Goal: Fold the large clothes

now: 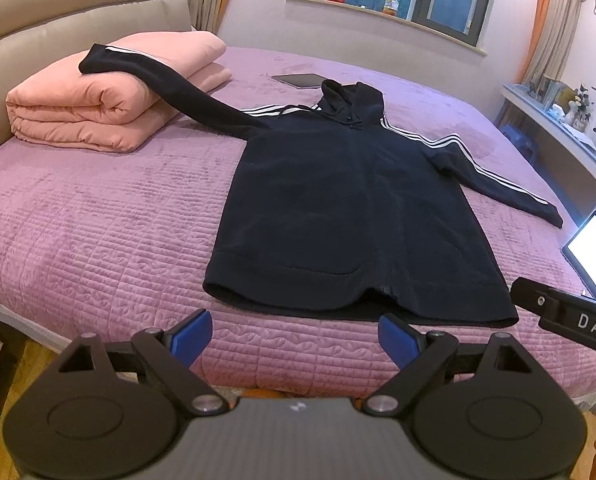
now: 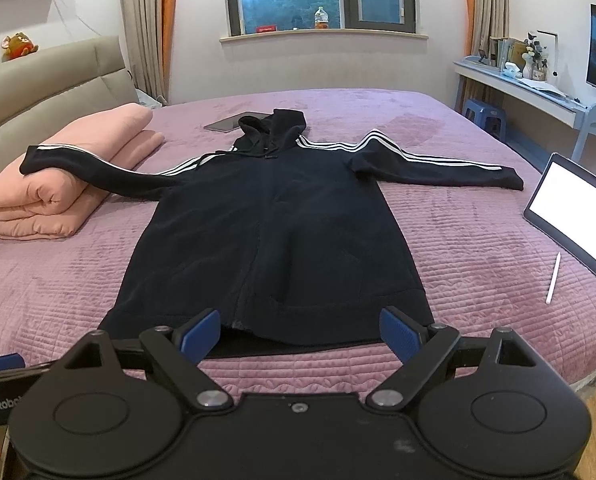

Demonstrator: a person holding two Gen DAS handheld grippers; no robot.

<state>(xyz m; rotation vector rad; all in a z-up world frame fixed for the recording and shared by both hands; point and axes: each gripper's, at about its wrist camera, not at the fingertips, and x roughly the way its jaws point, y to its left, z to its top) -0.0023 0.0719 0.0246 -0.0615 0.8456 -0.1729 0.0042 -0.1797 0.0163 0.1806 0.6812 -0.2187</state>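
Black hoodie [image 2: 273,236] lies flat on the bed [image 2: 478,240], one sleeve up on a pink quilt [image 2: 57,184] — left gripper [image 1: 295,338] and right gripper [image 2: 300,334] both spread, holding nothing.

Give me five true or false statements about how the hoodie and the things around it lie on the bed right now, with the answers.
1. The dark navy hoodie with white sleeve stripes lies spread flat on the quilted purple bedspread. True.
2. One sleeve rests on the folded pink duvet. True.
3. The left gripper is clamped on the hem. False: its jaws are open, holding nothing.
4. The lit white-screen tablet lies on the hoodie. False: it sits apart, beside it.
5. The right gripper has open jaws. True.
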